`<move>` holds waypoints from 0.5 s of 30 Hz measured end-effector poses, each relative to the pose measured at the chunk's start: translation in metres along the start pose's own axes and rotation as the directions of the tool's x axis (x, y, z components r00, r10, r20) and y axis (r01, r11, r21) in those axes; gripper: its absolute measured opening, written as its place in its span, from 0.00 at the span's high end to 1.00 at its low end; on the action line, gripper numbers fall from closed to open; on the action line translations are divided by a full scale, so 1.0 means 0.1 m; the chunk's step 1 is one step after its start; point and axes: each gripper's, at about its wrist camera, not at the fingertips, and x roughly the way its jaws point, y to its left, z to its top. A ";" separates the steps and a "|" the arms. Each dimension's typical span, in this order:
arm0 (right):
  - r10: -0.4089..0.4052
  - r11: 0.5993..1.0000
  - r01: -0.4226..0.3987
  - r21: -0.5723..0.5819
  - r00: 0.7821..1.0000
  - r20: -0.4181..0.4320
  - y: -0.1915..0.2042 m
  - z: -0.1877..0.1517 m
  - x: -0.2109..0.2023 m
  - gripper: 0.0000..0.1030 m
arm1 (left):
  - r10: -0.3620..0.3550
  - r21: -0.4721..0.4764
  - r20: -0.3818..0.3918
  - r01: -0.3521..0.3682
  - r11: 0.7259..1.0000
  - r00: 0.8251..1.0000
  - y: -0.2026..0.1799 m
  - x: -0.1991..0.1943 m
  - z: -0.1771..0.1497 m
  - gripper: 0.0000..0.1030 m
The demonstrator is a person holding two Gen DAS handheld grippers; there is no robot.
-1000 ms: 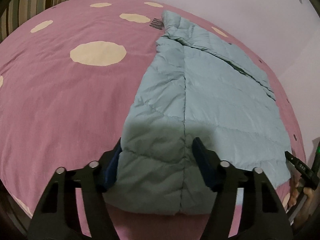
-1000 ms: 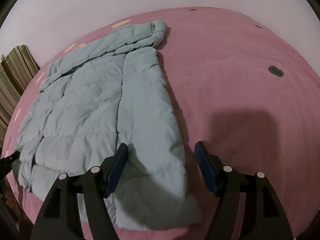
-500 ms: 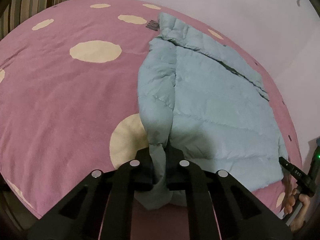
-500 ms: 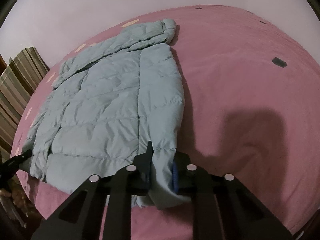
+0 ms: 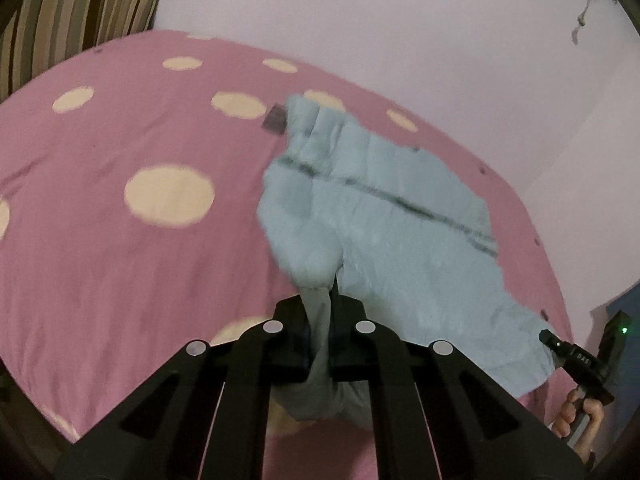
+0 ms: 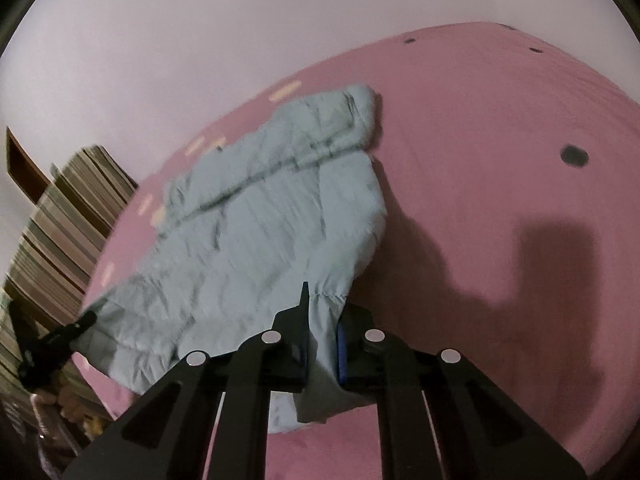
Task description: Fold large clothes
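Change since earlier: both hem corners lifted off bed [image 5: 100, 240].
Left gripper [image 5: 320, 304]: clamped on jacket [image 5: 380, 232] hem.
Right gripper [image 6: 322, 312]: clamped on hem.
Jacket axis: runs away toward collar; fold forward.

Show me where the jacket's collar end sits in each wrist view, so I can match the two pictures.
Left wrist: the jacket runs up from the left gripper, which is shut on its hem; the collar is top centre, by a grey tag.
Right wrist: the collar is upper centre, at the jacket's far right corner; the right gripper is shut on the hem.
Shared landmark: the striped curtain, top left in one, at the left edge in the other.
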 end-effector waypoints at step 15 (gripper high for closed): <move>0.043 0.994 -0.047 0.097 0.998 0.038 -0.03 1.44 0.95 0.91 | 0.115 0.040 0.013 -0.116 0.992 0.993 -0.20 1.31 1.35 0.95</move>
